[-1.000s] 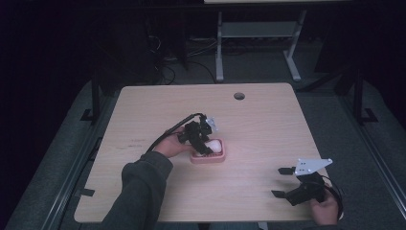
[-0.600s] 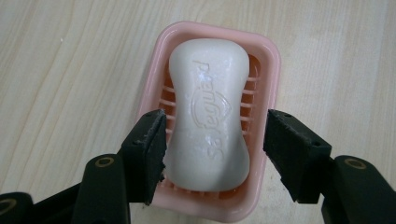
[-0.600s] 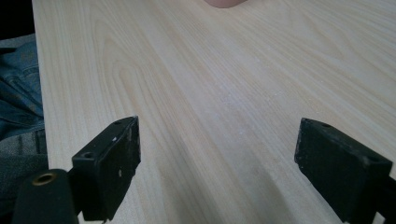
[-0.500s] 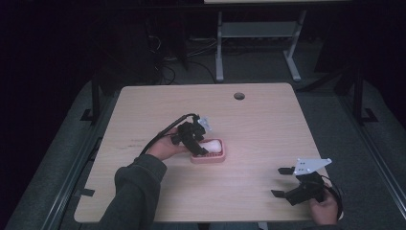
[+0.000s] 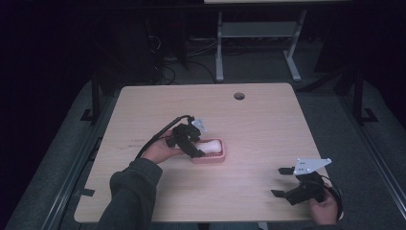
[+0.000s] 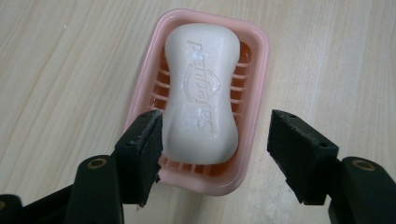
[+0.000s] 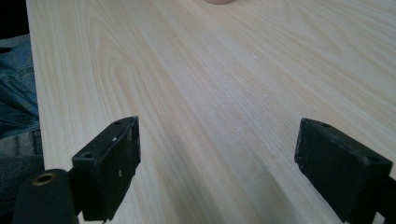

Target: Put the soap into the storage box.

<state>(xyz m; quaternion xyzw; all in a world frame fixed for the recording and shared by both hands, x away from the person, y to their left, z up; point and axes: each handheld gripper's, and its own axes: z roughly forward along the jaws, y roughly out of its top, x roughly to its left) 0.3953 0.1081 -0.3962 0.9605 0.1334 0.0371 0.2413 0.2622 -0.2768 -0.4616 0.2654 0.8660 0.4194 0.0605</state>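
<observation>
Since the earlier high view, the left gripper (image 5: pixel 198 149) has drawn back a little toward the person's side of the soap dish (image 5: pixel 210 155), and its jaws have just been opening. They now stand apart on either side of the near end of the bar of soap (image 6: pixel 201 93), one pad close to the bar's flank, the other well clear, neither pressing on it. The white bar lies flat in the pink dish near the middle of the table (image 5: pixel 268 120), lengthwise along the slatted floor.

Judged from this, the soap is placed and let go; what seems left is only to pull the left hand away. The right gripper (image 5: pixel 287 182) rests near the table's front right corner, jaws wide open with nothing but bare wood between them.

Looking along its own jaws, the left gripper view gives the embossed lettering on the bar and the dish's slats, which the high view blurs into a pale blob. From above, the high view places both hands and the table's cable hole (image 5: pixel 239 96).
</observation>
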